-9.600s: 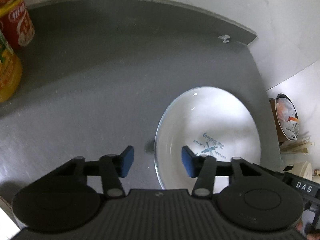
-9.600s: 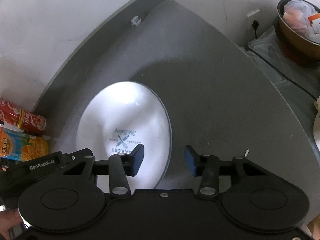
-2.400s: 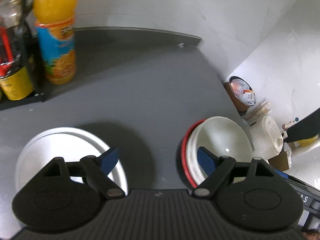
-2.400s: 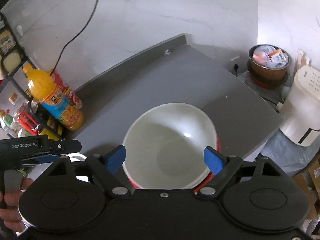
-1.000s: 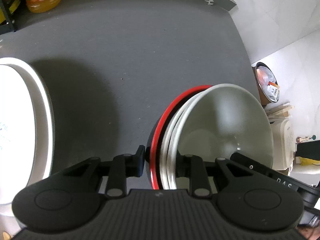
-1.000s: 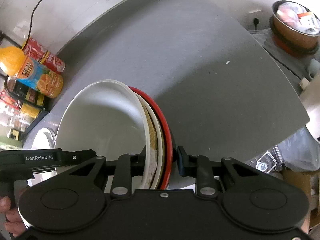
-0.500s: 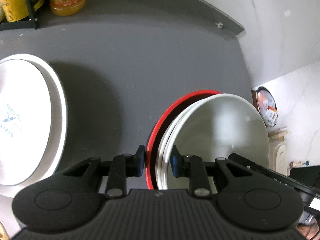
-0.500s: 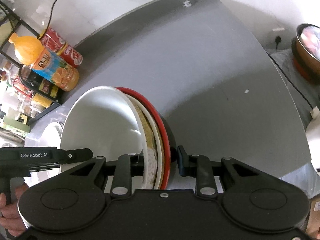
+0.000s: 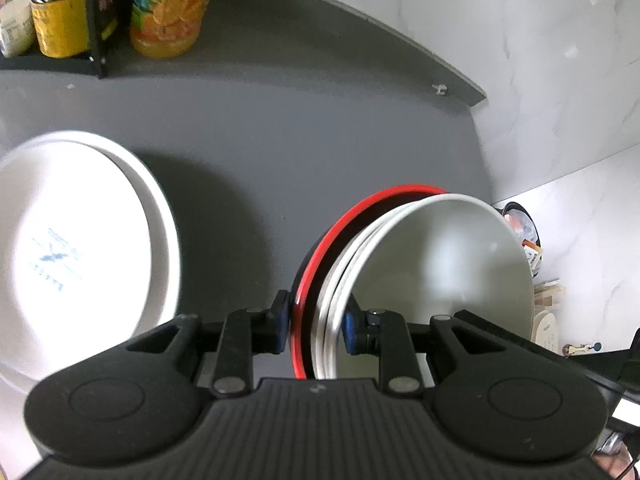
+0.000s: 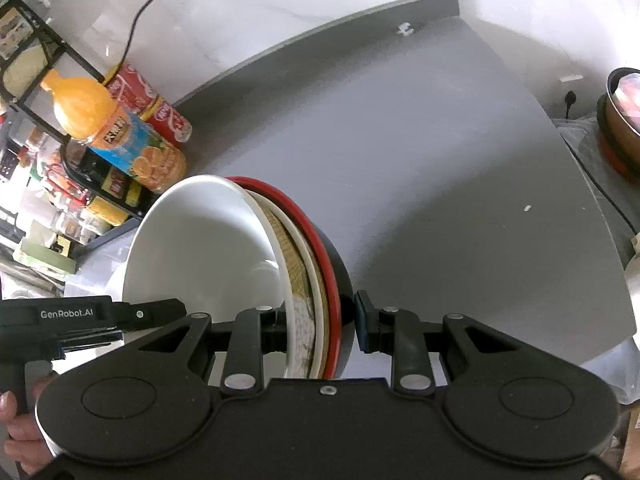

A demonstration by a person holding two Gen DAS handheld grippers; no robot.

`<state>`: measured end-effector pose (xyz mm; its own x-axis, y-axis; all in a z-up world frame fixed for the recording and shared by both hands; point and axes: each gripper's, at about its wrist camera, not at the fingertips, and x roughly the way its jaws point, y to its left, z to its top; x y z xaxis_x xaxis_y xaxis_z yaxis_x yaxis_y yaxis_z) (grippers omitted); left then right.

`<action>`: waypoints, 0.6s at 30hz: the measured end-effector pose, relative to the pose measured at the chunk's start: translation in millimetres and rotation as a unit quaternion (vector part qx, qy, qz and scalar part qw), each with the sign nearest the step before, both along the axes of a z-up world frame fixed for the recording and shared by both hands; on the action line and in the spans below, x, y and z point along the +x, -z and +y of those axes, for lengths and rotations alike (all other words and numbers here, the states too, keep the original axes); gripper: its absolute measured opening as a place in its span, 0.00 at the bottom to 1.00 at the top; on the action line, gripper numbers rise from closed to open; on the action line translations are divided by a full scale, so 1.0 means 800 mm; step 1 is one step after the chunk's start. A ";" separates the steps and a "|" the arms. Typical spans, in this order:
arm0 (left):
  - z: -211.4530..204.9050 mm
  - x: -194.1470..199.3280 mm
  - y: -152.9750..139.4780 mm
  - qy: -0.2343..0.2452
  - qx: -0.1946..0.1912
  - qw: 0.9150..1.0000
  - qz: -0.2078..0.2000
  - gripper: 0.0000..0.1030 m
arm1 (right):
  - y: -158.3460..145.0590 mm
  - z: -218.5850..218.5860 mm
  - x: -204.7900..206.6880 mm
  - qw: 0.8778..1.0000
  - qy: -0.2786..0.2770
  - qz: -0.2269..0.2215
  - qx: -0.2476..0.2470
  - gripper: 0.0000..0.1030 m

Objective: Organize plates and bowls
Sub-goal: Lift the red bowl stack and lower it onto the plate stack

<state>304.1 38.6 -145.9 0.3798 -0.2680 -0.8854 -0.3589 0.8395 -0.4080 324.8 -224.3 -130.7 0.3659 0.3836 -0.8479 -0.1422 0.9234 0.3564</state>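
Observation:
A nested stack of bowls hangs between my two grippers: a white bowl (image 9: pixel 440 272) innermost, thin pale bowls around it, and a black bowl with a red rim (image 9: pixel 340 232) outermost. My left gripper (image 9: pixel 316 326) is shut on the stack's rim. From the opposite side, my right gripper (image 10: pixel 320 328) is shut on the same rim, where the white bowl (image 10: pixel 200 248) and red rim (image 10: pixel 316 236) also show. A stack of white plates (image 9: pixel 80 248) with blue print lies on the grey table (image 9: pixel 320 120) to the left.
An orange juice bottle (image 10: pixel 120 136) and red cola cans (image 10: pixel 160 108) stand by a black wire rack (image 9: pixel 94 20) at the table's back left. A person's hand (image 10: pixel 16 432) holds the left gripper's handle. A brown pot (image 10: pixel 624 120) sits off the right edge.
Both grippers, open 2.4 s ago, have shut on the bowl stack's rim. Over the last second the stack has travelled left and back, toward the plates and the rack.

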 end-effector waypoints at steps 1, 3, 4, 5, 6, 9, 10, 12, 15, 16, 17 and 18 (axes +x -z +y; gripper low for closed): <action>0.005 -0.002 -0.004 0.002 0.001 1.000 -0.002 0.24 | -0.003 0.006 -0.002 1.000 0.000 -0.003 0.000 0.26; 0.019 -0.009 -0.011 0.001 0.001 1.000 -0.006 0.24 | -0.009 0.020 -0.005 1.000 0.001 -0.007 0.001 0.26; 0.027 -0.012 -0.014 0.001 0.002 1.000 -0.007 0.24 | -0.011 0.028 -0.007 1.000 0.001 -0.009 0.002 0.26; 0.031 -0.009 -0.016 0.001 0.002 1.000 -0.007 0.24 | -0.013 0.034 -0.008 1.000 0.001 -0.010 0.003 0.26; 0.037 -0.011 -0.019 0.000 0.002 1.000 -0.009 0.24 | -0.015 0.042 -0.010 1.000 0.001 -0.011 0.004 0.26; 0.062 -0.019 -0.027 -0.001 0.002 1.000 -0.014 0.24 | -0.019 0.065 -0.015 1.000 -0.002 -0.014 0.008 0.26; 0.070 -0.022 -0.029 -0.003 0.001 1.000 -0.015 0.24 | -0.019 0.073 -0.017 1.000 -0.003 -0.014 0.009 0.26; 0.088 -0.029 -0.032 -0.006 -0.001 1.000 -0.016 0.24 | -0.021 0.089 -0.022 1.000 -0.004 -0.016 0.011 0.26; 0.109 -0.039 -0.038 -0.007 0.004 1.000 -0.017 0.24 | -0.021 0.112 -0.030 1.000 -0.007 -0.016 0.014 0.26; 0.116 -0.042 -0.038 -0.008 0.005 1.000 -0.017 0.24 | -0.021 0.119 -0.032 1.000 -0.008 -0.014 0.015 0.26; 0.123 -0.044 -0.039 -0.010 0.004 1.000 -0.016 0.24 | -0.020 0.126 -0.034 1.000 -0.009 -0.013 0.015 0.26; 0.131 -0.048 -0.039 -0.011 0.004 1.000 -0.015 0.24 | -0.018 0.134 -0.036 1.000 -0.010 -0.012 0.015 0.26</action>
<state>266.0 143.2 -114.8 0.4114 -0.2518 -0.8760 -0.3653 0.8350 -0.4115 295.8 -117.3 -115.9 0.3769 0.4169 -0.8271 -0.1697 0.9090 0.3808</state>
